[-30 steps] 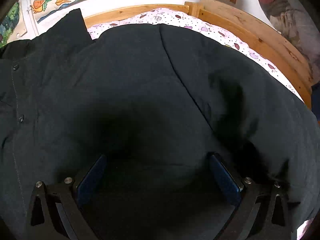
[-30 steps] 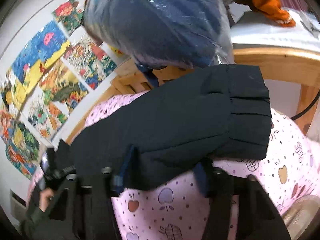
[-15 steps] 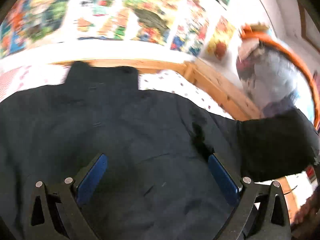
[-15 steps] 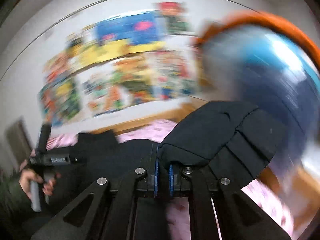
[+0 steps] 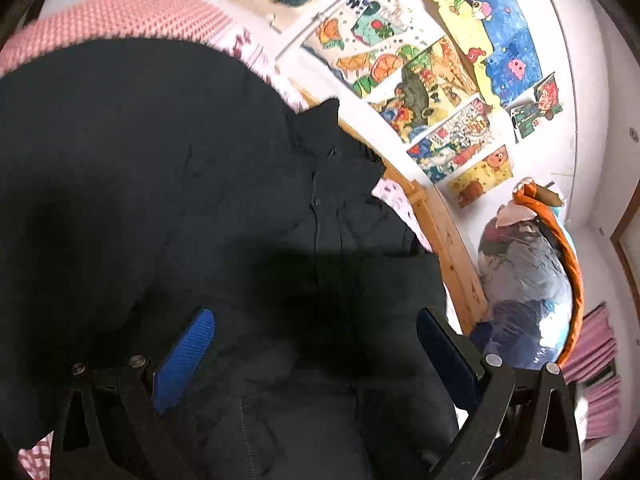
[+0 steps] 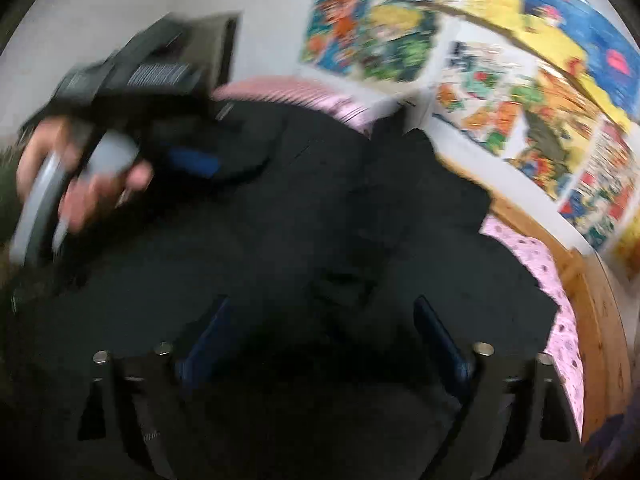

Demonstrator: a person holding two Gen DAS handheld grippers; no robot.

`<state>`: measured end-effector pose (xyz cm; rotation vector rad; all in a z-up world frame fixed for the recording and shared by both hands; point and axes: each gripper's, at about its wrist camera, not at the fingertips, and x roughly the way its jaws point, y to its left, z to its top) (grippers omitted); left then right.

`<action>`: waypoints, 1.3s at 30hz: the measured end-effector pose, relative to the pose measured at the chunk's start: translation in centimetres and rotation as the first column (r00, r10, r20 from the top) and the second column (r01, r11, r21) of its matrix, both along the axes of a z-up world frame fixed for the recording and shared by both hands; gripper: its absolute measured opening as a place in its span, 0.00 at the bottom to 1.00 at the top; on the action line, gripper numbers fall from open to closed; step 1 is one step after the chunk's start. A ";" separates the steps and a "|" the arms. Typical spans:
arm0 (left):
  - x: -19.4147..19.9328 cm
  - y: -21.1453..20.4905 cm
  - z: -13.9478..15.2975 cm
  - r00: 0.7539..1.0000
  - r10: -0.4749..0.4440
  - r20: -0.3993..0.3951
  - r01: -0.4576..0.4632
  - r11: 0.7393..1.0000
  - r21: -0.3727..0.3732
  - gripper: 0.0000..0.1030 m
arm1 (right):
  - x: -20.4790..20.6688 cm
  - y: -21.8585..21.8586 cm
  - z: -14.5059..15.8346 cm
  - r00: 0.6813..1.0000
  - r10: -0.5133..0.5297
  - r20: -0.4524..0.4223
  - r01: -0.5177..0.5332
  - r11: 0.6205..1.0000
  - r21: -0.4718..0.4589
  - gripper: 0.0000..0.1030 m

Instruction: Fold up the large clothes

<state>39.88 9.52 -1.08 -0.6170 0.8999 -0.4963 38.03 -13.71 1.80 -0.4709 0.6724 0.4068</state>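
Observation:
A large black jacket [image 5: 168, 184] lies spread over the bed, with its collar [image 5: 332, 128] toward the wall. My left gripper [image 5: 316, 344] is open and empty just above the jacket's front, blue pads [image 5: 184, 356] wide apart. My right gripper [image 6: 320, 336] is also open and empty above the same jacket [image 6: 280, 240]; this view is motion-blurred. The left gripper and the hand holding it show in the right wrist view [image 6: 132, 136] over the jacket's left part.
The bed has a pink patterned sheet [image 6: 560, 300] and a wooden frame [image 5: 448, 240] along the right side. Colourful drawings [image 5: 440, 60] cover the wall. A plastic-wrapped bundle with orange fabric [image 5: 528, 280] stands beyond the frame. A pink checked cover [image 5: 100, 16] lies at the bed's far end.
My right gripper, shut on the sleeve cuff half a second ago, has swung left over the jacket body and opened, letting the sleeve go. My left gripper has turned toward the collar, staying open.

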 end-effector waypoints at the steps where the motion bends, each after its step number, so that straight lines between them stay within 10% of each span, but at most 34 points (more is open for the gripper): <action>1: 0.4 -0.4 -0.7 0.999 -0.031 -0.007 0.031 0.999 -0.012 0.99 | -1.2 -0.3 -0.8 1.000 0.015 -0.009 -0.015 1.000 -0.012 0.86; 4: 1.7 -1.8 -1.9 0.997 -0.065 -0.042 0.066 0.997 0.036 0.99 | -4.7 -1.4 -2.0 0.999 0.024 -0.039 -0.026 0.999 -0.037 0.86; 8: 4.3 -5.0 -4.0 0.987 -0.028 -0.159 0.076 0.949 0.307 0.98 | -8.0 -5.8 -2.7 0.995 -0.071 -0.076 0.072 0.997 0.008 0.86; 12: 5.8 -8.7 -6.0 0.964 -0.083 -0.251 0.184 0.893 0.411 0.50 | -10.7 -10.9 -2.5 0.980 -0.186 -0.077 0.192 0.978 0.080 0.86; 16: 6.0 -10.9 -4.0 0.988 -0.049 -0.146 0.121 0.832 0.541 0.06 | -12.0 -13.8 -2.7 0.953 -0.295 -0.067 0.301 0.947 0.110 0.86; 21: 4.7 -10.9 1.0 0.996 -0.003 0.089 -0.052 0.789 0.613 0.04 | -11.4 -17.9 -1.1 0.899 -0.436 -0.047 0.436 0.877 0.203 0.86; 25: 3.7 -10.1 2.8 0.973 0.019 0.228 -0.178 0.688 0.703 0.04 | -4.8 -19.8 0.3 0.875 -0.481 -0.062 0.476 0.827 0.299 0.86; 30: 5.2 -10.2 -0.7 0.993 0.001 0.119 -0.093 0.623 0.777 0.04 | 3.1 -18.0 -1.1 0.894 -0.440 -0.085 0.446 0.856 0.261 0.86; 39: 7.9 -9.2 -4.0 0.999 0.048 0.019 -0.045 0.614 0.788 0.07 | 11.4 -13.0 -10.7 0.894 -0.340 -0.293 0.367 0.929 0.041 0.87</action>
